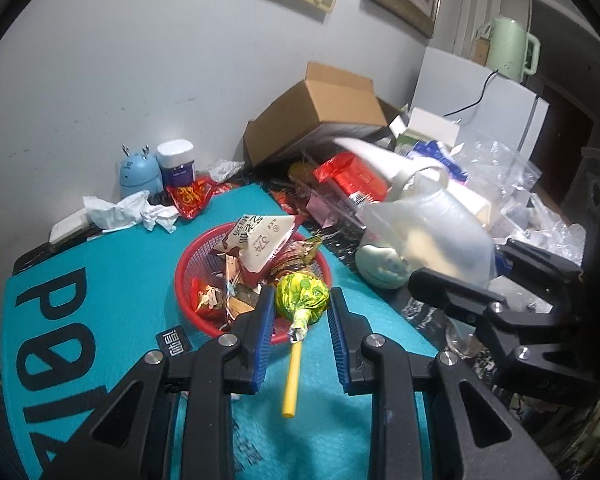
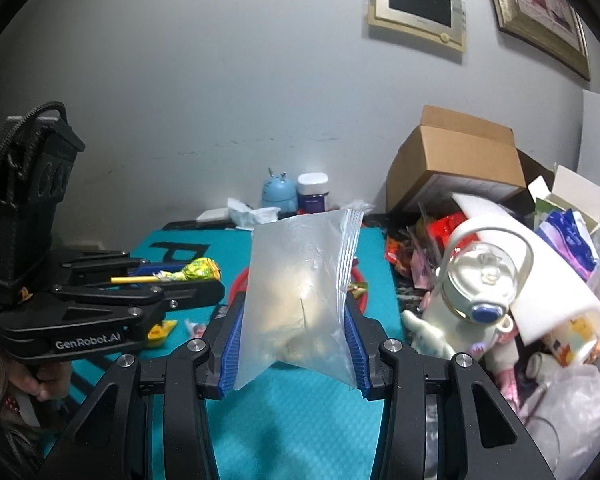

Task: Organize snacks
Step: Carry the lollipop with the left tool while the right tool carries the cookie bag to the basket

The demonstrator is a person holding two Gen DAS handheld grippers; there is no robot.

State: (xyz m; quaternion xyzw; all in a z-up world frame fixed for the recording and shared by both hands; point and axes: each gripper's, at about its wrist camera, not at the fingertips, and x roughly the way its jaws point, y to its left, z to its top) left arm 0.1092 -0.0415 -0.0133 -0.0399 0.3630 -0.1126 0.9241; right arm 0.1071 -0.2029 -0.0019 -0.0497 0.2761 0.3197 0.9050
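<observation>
Now lollipop (image 1: 302,295) in left tongs (image 1: 300,304), stick toward camera

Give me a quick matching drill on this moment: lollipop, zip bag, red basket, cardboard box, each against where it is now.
Things:
1. lollipop
2. zip bag
3. red basket
4. cardboard box

Places:
A. on the teal mat, filled with snacks
B. clamped in the left gripper
C. by the wall, flaps open
D. held upright in the right gripper

Pairs: 1-B, 2-D, 3-A, 4-C
</observation>
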